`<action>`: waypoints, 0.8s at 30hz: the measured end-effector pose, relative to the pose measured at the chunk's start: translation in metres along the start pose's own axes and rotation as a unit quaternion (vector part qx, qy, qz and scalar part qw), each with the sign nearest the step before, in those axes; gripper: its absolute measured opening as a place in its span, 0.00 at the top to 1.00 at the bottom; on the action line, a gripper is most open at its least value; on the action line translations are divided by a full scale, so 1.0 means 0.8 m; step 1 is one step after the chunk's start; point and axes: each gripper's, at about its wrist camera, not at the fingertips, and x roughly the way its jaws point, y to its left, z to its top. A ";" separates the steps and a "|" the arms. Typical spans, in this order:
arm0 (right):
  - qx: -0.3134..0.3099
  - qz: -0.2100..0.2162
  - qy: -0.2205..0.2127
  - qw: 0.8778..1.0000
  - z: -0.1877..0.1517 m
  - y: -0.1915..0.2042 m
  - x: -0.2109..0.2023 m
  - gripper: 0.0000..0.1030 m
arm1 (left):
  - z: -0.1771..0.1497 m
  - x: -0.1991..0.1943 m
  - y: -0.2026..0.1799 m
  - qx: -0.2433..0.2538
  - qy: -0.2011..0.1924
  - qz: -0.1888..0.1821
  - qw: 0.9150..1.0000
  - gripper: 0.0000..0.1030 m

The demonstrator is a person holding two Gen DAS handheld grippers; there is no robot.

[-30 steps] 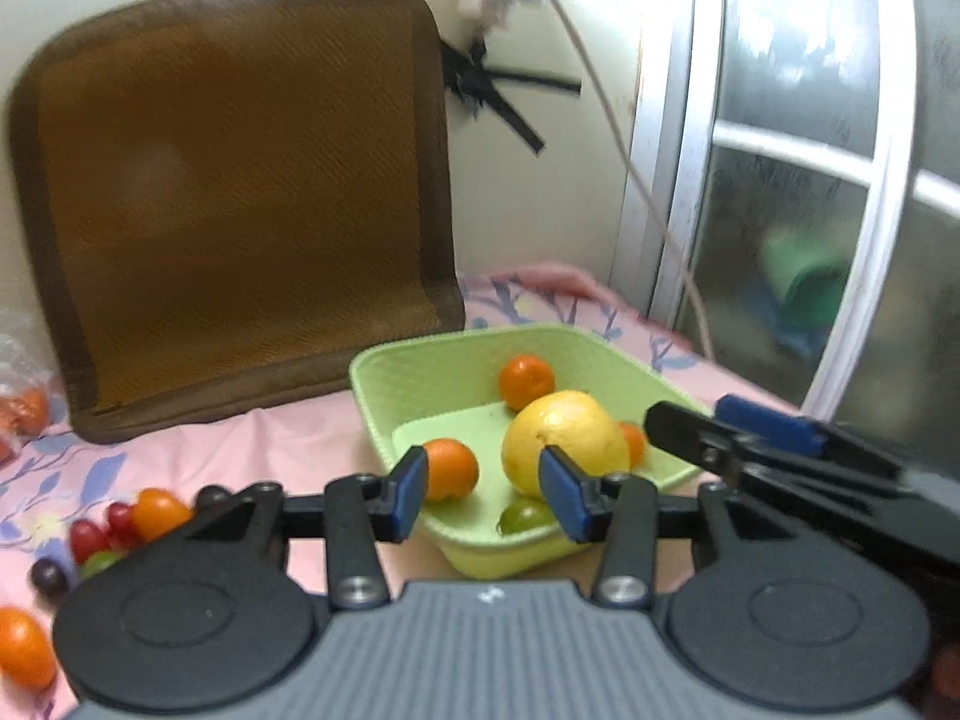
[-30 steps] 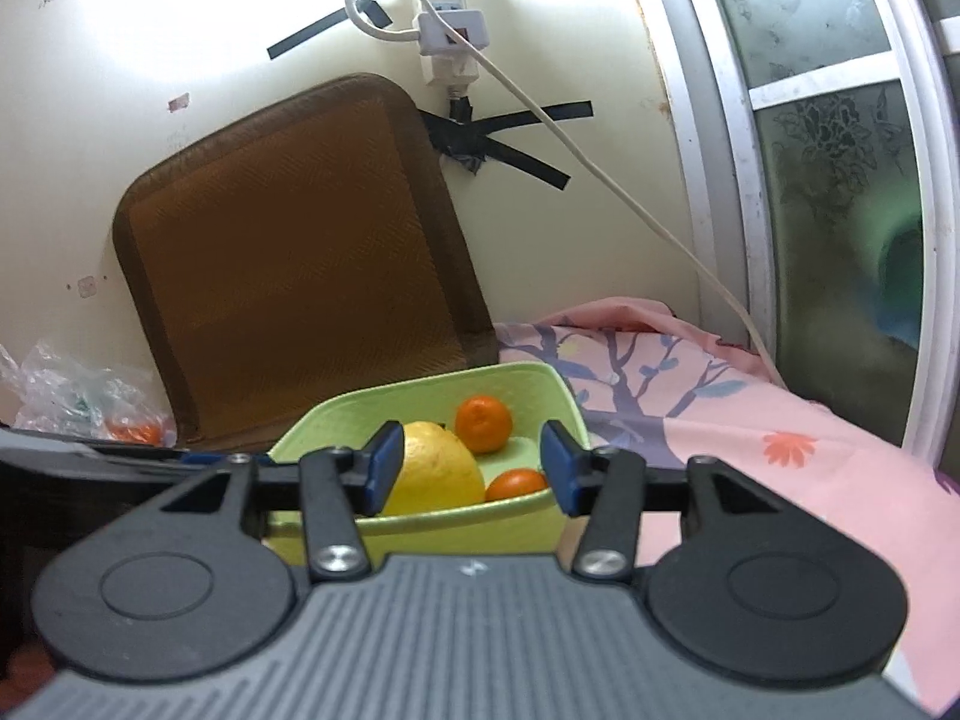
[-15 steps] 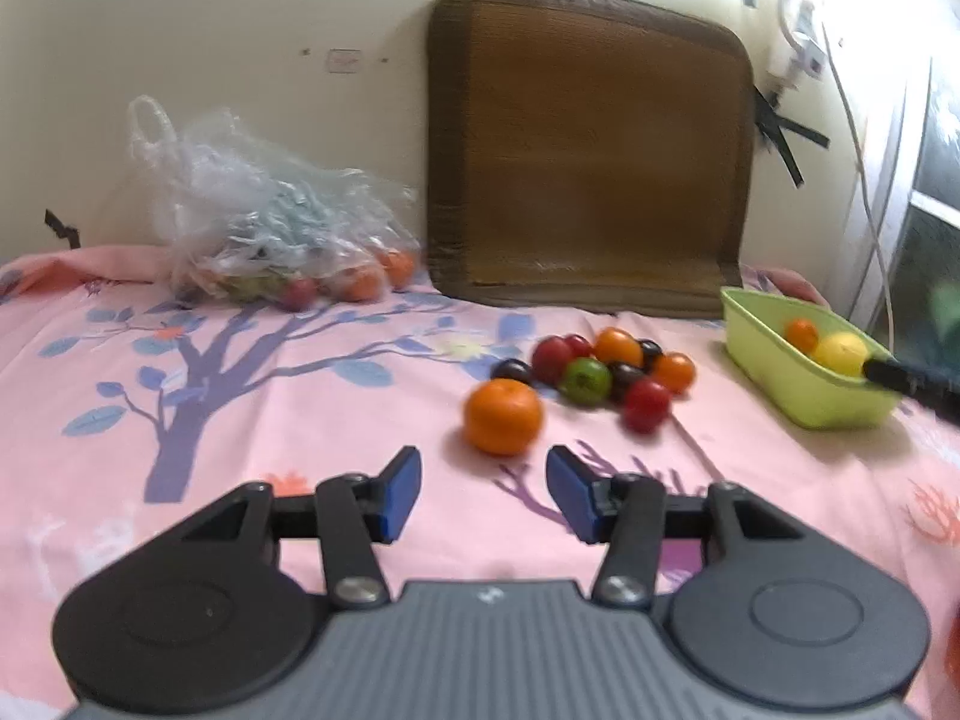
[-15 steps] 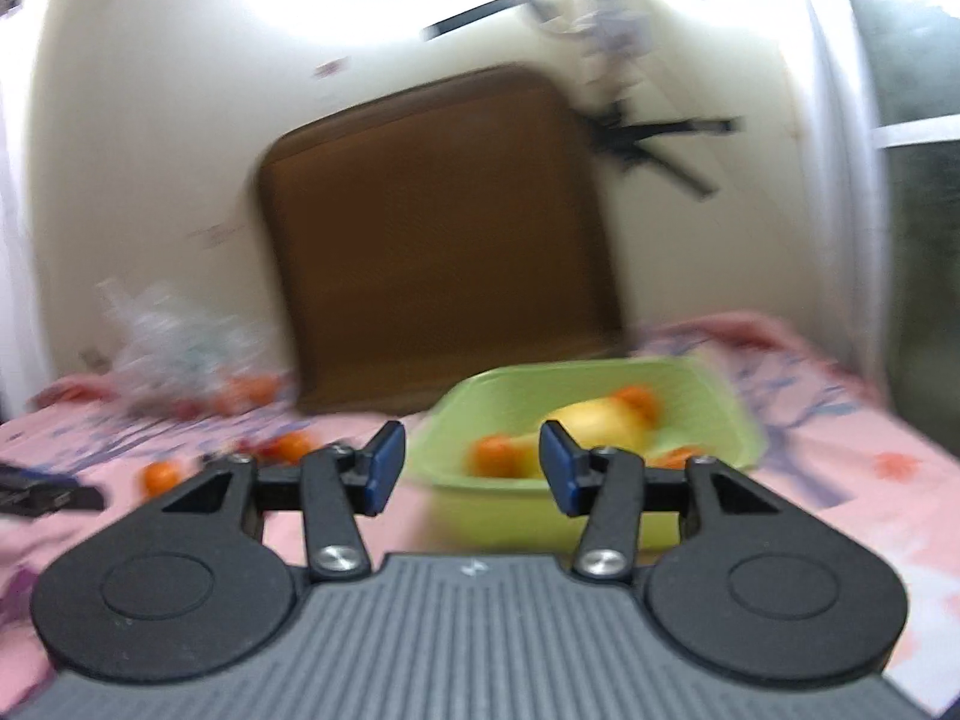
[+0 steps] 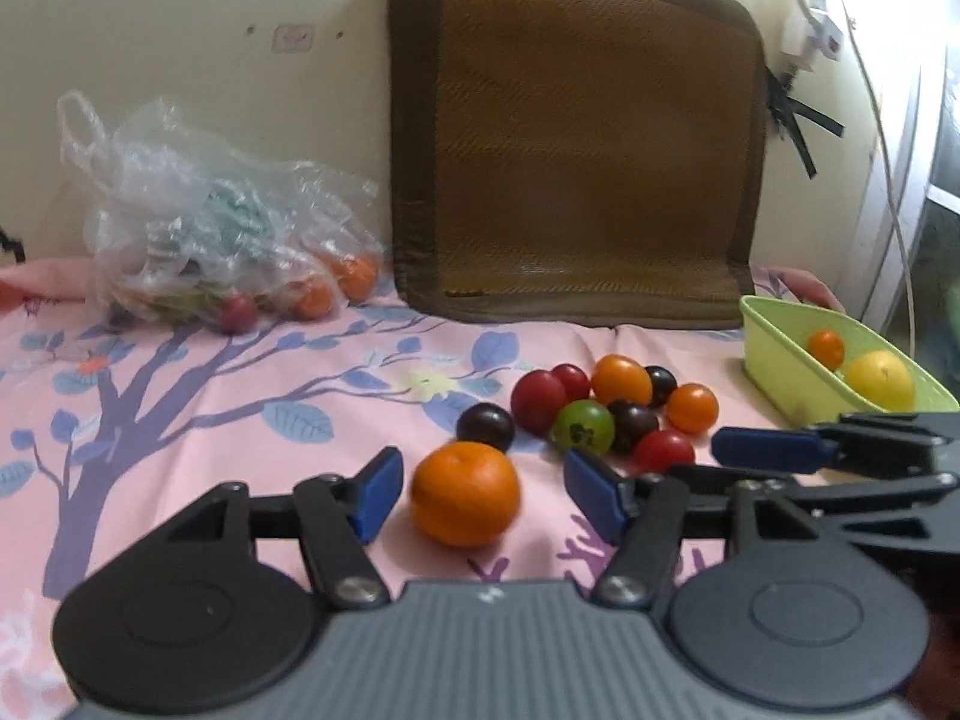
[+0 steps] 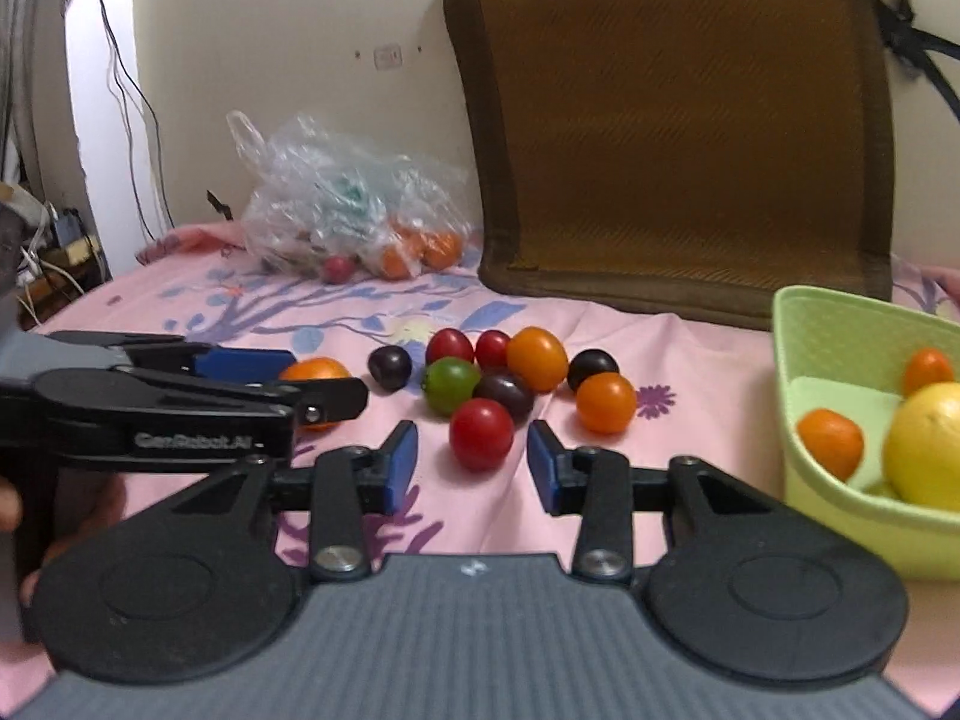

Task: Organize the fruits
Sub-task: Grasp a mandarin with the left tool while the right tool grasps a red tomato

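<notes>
Glossy tomatoes (image 6: 481, 433) lie on matt printed cloth (image 6: 690, 360).

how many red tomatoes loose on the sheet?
3 red tomatoes: two side by side at the cluster's back, one at its front. The plastic bag may hide more.

Left gripper (image 5: 483, 495) jaws just opening, right gripper (image 6: 472, 459) jaws just closing, both unclamped
</notes>
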 end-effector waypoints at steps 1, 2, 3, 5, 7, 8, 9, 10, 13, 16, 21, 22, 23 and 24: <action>0.001 0.002 0.003 1.000 0.000 0.000 0.004 0.58 | -0.001 0.004 0.001 -0.004 0.010 -0.002 1.000 0.52; 0.001 0.002 0.008 1.000 -0.001 -0.001 0.008 0.59 | -0.001 0.007 0.002 -0.006 0.021 -0.006 1.000 0.56; 0.002 0.001 0.017 1.000 -0.001 -0.001 0.014 0.65 | -0.001 0.009 0.003 -0.008 0.025 -0.005 1.000 0.59; 0.008 -0.001 0.020 1.000 -0.003 -0.004 0.011 0.72 | -0.002 0.009 0.004 -0.010 0.024 -0.006 1.000 0.59; 0.014 -0.001 0.013 1.000 -0.006 -0.005 0.000 0.72 | -0.005 0.003 0.002 -0.009 0.021 -0.009 1.000 0.60; 0.017 -0.002 0.010 1.000 -0.008 -0.006 -0.006 0.72 | -0.007 0.000 -0.001 -0.007 0.019 -0.012 1.000 0.60; 0.019 -0.001 0.006 1.000 -0.011 -0.007 -0.017 0.72 | -0.010 -0.007 -0.006 -0.009 0.018 -0.022 1.000 0.60; 0.018 0.001 -0.001 1.000 -0.016 -0.008 -0.030 0.72 | -0.016 -0.014 -0.014 -0.010 0.019 -0.043 0.999 0.60; 0.005 -0.011 -0.020 1.000 -0.035 -0.008 -0.068 0.72 | -0.029 -0.034 -0.046 0.000 0.018 -0.096 0.995 0.60; 0.007 -0.029 -0.032 0.999 -0.056 -0.016 -0.106 0.72 | -0.039 -0.046 -0.080 0.018 0.019 -0.130 0.991 0.60; 0.026 -0.087 -0.040 0.995 -0.090 -0.043 -0.162 0.72 | -0.049 -0.054 -0.133 0.049 0.025 -0.175 0.983 0.60; 0.030 -0.101 -0.038 0.994 -0.097 -0.049 -0.171 0.72 | -0.051 -0.054 -0.144 0.054 0.030 -0.182 0.981 0.60; 0.035 -0.110 -0.036 0.993 -0.102 -0.053 -0.177 0.72 | -0.054 -0.053 -0.154 0.059 0.034 -0.189 0.980 0.60; 0.045 -0.116 -0.033 0.992 -0.107 -0.060 -0.184 0.72 | -0.057 -0.050 -0.163 0.066 0.037 -0.193 0.978 0.59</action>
